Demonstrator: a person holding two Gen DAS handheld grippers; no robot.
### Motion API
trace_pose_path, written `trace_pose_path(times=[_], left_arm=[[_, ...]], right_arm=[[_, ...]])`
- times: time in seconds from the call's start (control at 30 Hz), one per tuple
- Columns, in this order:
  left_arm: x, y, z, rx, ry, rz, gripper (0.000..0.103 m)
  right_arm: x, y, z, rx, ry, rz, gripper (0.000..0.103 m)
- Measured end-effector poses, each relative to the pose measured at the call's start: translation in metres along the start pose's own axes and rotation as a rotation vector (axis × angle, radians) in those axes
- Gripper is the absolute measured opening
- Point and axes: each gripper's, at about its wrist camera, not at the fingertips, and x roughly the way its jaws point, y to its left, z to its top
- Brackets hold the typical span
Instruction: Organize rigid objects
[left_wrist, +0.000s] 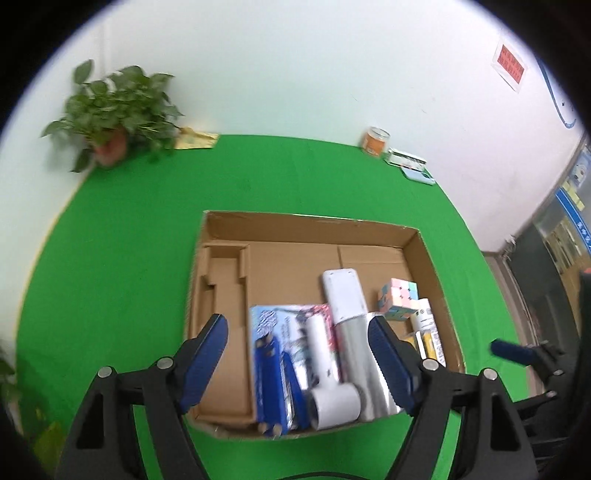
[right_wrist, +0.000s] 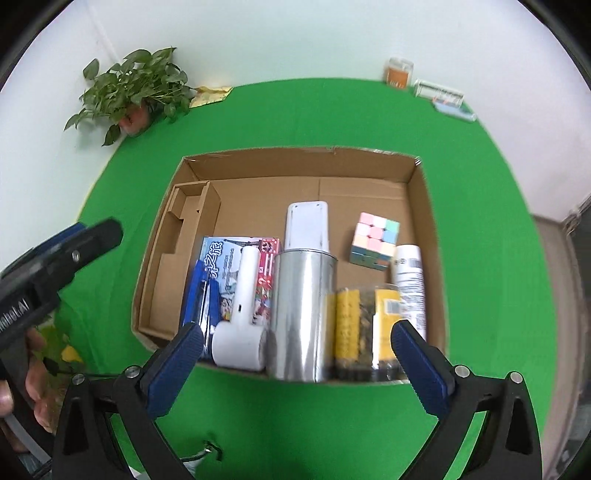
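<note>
Both hand-held grippers hang over the near edge of the cardboard box (right_wrist: 417, 173), jaws spread wide and holding nothing: the left gripper (left_wrist: 297, 363) above the box's near left part, the right gripper (right_wrist: 297, 365) just short of the near wall.

The rigid objects already lie packed along the near side: a blue stapler (right_wrist: 201, 295), a white hair dryer (right_wrist: 242, 314) lying on a picture book (right_wrist: 225, 258), a silver metal can (right_wrist: 303, 314), a clear jar (right_wrist: 365, 332) with yellow contents, a white bottle (right_wrist: 408, 273), a white remote (right_wrist: 306, 225) and a pastel puzzle cube (right_wrist: 375, 240). The box's far half and its cardboard insert (right_wrist: 184, 218) on the left are bare.

Judging from this, sorting looks nearly finished, and no object waits within reach on the green cloth (right_wrist: 295, 114). For any further tidying, I would lower one gripper straight down over a single item, keeping the pads clear of its neighbours, since the hair dryer, can and jar sit touching or nearly so.

Only the right wrist view shows the jar clearly; in the left view a finger covers most of it. The right view also shows the person's left hand (right_wrist: 35, 373) on its gripper's handle.
</note>
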Motion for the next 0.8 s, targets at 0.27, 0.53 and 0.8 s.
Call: trace_pose_path(times=[0.27,0.53,0.8], left_arm=[[-0.045,-0.016,-0.036,0.027,-0.075,0.126,0.078],[-0.074,-0.055,-0.049,0.064,-0.080,0.124,0.078],[-0.089,-0.084,-0.071,0.016,-0.013,0.161,0.082]], right_arm=[[-0.059,0.008,-0.036,0.003,-0.049,-0.037,0.102],[-0.091,-0.014,-0.065,-0.020,-0.083,-0.041,0.102],[-0.118,-0.045,-0.100,-0.008,-0.112,0.024,0.102]])
